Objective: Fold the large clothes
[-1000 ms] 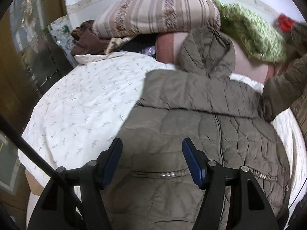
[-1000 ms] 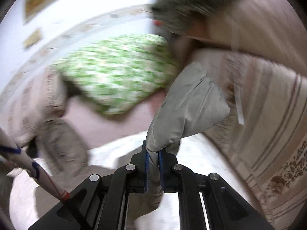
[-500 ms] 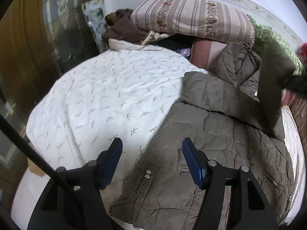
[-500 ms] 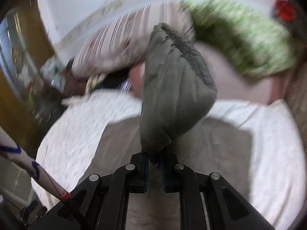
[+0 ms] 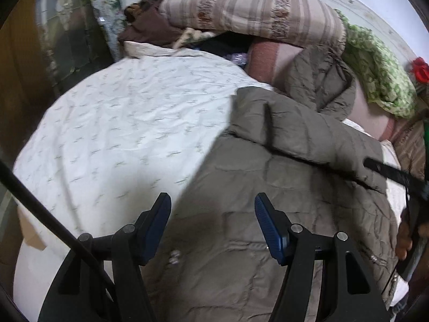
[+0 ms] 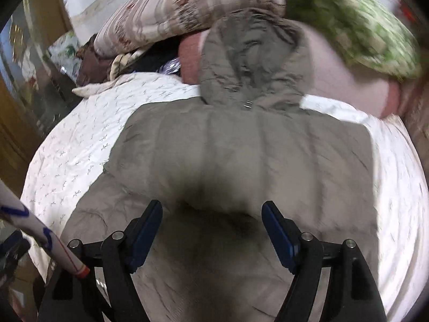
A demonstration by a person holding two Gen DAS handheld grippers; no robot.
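A large olive-grey quilted hooded jacket lies on the white bedspread, its hood toward the pillows. A sleeve is folded across the chest as a flat band. My left gripper is open and empty above the jacket's lower left part. My right gripper is open and empty over the jacket's middle, below the hood. Part of the right gripper shows at the right edge of the left wrist view.
A striped bolster, a green patterned pillow and a pink cushion are piled at the bed's head. Brown clothing lies at the far left. A dark wooden cabinet stands beside the bed on the left.
My right gripper carried the sleeve over the jacket, opened and let it go; the sleeve now lies folded across the chest. My left gripper shifted a little and stayed open.
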